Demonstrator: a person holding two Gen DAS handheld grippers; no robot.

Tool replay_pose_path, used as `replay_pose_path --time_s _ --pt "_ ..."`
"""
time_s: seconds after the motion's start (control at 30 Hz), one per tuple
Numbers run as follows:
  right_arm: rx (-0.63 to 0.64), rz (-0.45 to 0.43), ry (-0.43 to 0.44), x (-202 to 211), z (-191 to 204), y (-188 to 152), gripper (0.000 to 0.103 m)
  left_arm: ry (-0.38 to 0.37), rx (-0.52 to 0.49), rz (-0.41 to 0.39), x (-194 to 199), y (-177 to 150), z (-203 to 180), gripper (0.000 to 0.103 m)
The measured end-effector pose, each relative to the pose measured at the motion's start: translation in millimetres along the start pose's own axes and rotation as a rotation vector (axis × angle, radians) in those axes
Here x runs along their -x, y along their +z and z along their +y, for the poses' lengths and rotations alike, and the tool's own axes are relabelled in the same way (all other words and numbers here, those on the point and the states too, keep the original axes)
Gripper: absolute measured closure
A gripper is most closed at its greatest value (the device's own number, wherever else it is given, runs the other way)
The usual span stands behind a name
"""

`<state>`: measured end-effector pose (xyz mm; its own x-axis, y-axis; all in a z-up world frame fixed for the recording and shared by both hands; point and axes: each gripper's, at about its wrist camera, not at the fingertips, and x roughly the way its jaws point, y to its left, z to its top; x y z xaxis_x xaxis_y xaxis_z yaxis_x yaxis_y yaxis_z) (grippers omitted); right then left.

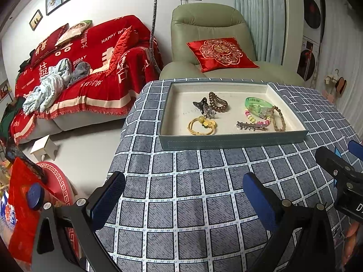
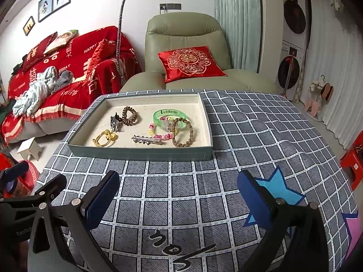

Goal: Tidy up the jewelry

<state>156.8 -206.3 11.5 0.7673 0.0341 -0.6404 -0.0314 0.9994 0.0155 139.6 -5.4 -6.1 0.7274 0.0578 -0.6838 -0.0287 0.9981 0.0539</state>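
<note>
Both the left gripper (image 1: 183,195) and right gripper (image 2: 178,195) hover released, holding nothing. The translucent green plastic bangle (image 2: 169,117), probably stiff, light and slippery, lies near the shallow grey-blue tray (image 2: 145,154)'s far right corner; take its rim.

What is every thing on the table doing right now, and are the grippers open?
Left gripper: open, holding nothing.
Right gripper: open, holding nothing.
Tray: flat on the checked cloth, no lid.
Green bangle: lying in the tray.
Braided bracelet: lying flat, overlapping the bangle.
Yellow hair tie: lying alone near the front.
Silver hair clip: lying flat.
Brown coil hair tie: beside the dark claw clip.
</note>
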Motion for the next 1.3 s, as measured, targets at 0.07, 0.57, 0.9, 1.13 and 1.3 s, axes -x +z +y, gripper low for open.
replay_pose_path --time_s 0.07,0.57,0.9,1.13,1.3 --pt "-0.001 0.000 0.002 0.0 -0.3 -0.4 0.000 0.000 0.002 0.002 -0.3 -0.8 0.9 0.000" --pt "-0.004 0.001 0.004 -1.1 -0.8 -2.1 0.000 0.000 0.001 0.008 -1.3 -1.7 0.0 0.000" --pt "-0.005 0.000 0.003 -1.5 -0.3 -2.4 0.000 -0.003 0.000 0.009 -1.4 -2.2 -1.1 0.000" --pt "-0.005 0.000 0.003 -1.4 -1.0 -2.7 0.000 -0.003 0.002 0.015 -3.1 -2.1 -2.4 0.000" --pt "-0.005 0.001 0.003 -1.7 -0.5 -2.7 0.000 0.001 0.009 0.023 -5.4 -2.7 -1.5 0.000"
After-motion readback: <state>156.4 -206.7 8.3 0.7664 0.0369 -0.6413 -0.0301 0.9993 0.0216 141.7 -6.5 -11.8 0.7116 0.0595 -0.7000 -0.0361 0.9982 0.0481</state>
